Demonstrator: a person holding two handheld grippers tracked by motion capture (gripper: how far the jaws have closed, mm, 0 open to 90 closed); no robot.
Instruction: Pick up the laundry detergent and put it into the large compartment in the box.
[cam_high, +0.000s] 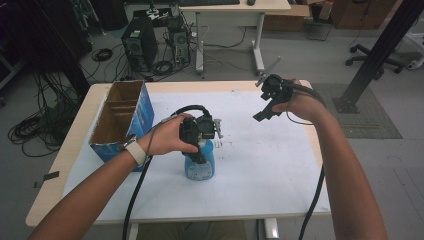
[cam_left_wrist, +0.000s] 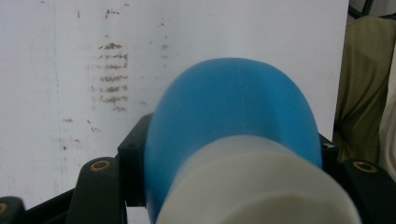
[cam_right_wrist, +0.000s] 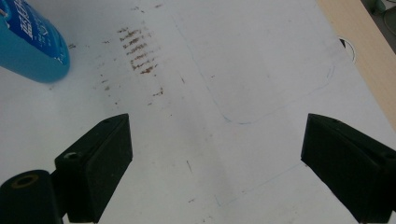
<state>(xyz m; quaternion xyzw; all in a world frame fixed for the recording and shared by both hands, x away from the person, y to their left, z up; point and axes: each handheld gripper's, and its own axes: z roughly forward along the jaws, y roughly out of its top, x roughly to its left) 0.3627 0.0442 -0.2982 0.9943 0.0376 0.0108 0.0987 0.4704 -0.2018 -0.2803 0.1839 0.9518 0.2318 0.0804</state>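
High view: your left gripper (cam_high: 200, 137) is clamped around the neck of the blue plastic bottle with a white cap (cam_high: 200, 165), which stands upright on the white table sheet (cam_high: 260, 165) near the front edge. The grasp looks done; lifting and placing remain. Your right gripper (cam_high: 267, 102) hovers unclenched, well apart. An open blue-sided cardboard box (cam_high: 122, 120) sits just left, nothing between.

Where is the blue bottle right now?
In the high view the blue bottle stands upright on the white sheet, just right of the open cardboard box, with the left gripper clamped on its upper part.
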